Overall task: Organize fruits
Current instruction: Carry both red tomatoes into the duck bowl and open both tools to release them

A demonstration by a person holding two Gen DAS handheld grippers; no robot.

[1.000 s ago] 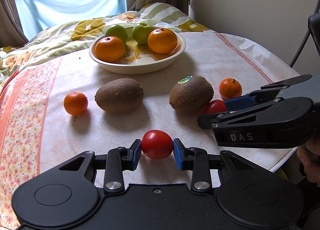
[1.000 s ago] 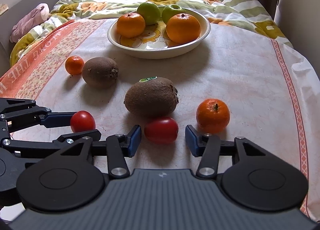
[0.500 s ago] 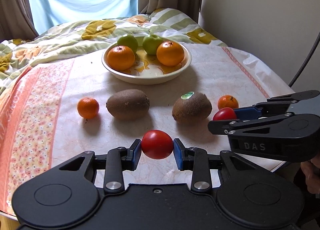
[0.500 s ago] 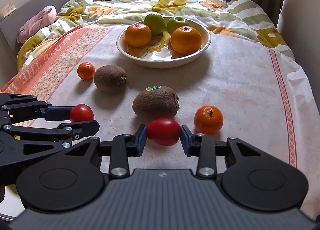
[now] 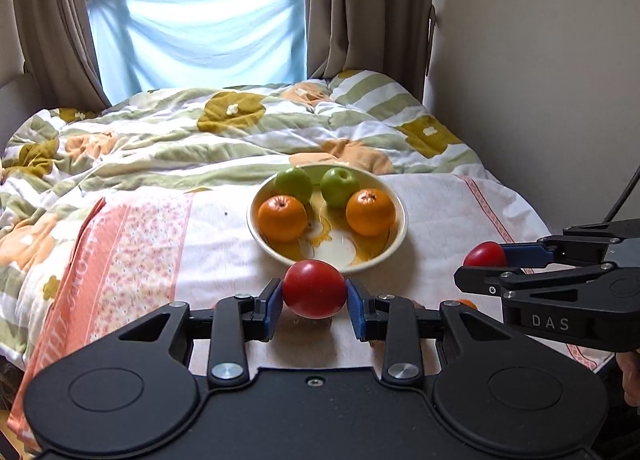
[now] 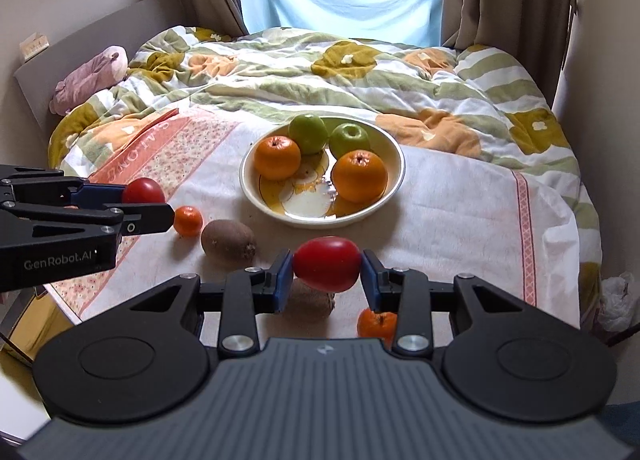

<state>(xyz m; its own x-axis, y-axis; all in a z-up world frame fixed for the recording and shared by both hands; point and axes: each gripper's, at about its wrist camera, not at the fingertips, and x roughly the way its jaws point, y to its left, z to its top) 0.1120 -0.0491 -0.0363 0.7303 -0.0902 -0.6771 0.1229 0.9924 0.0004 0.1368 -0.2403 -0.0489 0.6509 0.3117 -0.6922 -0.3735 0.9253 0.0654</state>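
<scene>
My left gripper (image 5: 314, 302) is shut on a red tomato (image 5: 314, 289), held above the table in front of the bowl (image 5: 396, 238). My right gripper (image 6: 326, 277) is shut on a second red tomato (image 6: 326, 263), also lifted. Each gripper shows in the other's view: the right one (image 5: 486, 268) with its tomato (image 5: 484, 255), the left one (image 6: 149, 205) with its tomato (image 6: 143, 191). The cream bowl (image 6: 398, 184) holds two oranges (image 6: 277, 157) and two green apples (image 6: 308, 133). Two kiwis (image 6: 228, 240) and two mandarins (image 6: 188, 220) lie on the table.
The table is covered by a white cloth with an orange floral band (image 6: 168, 156). Behind it lies a bed with a flowered quilt (image 6: 360, 72). Walls stand close on the right, and a curtained window (image 5: 200, 32) at the back.
Both grippers rose from table level with their tomatoes, and the right one shut on its tomato. The views now look down from higher, and the kiwis and mandarins lie below the fingers.
</scene>
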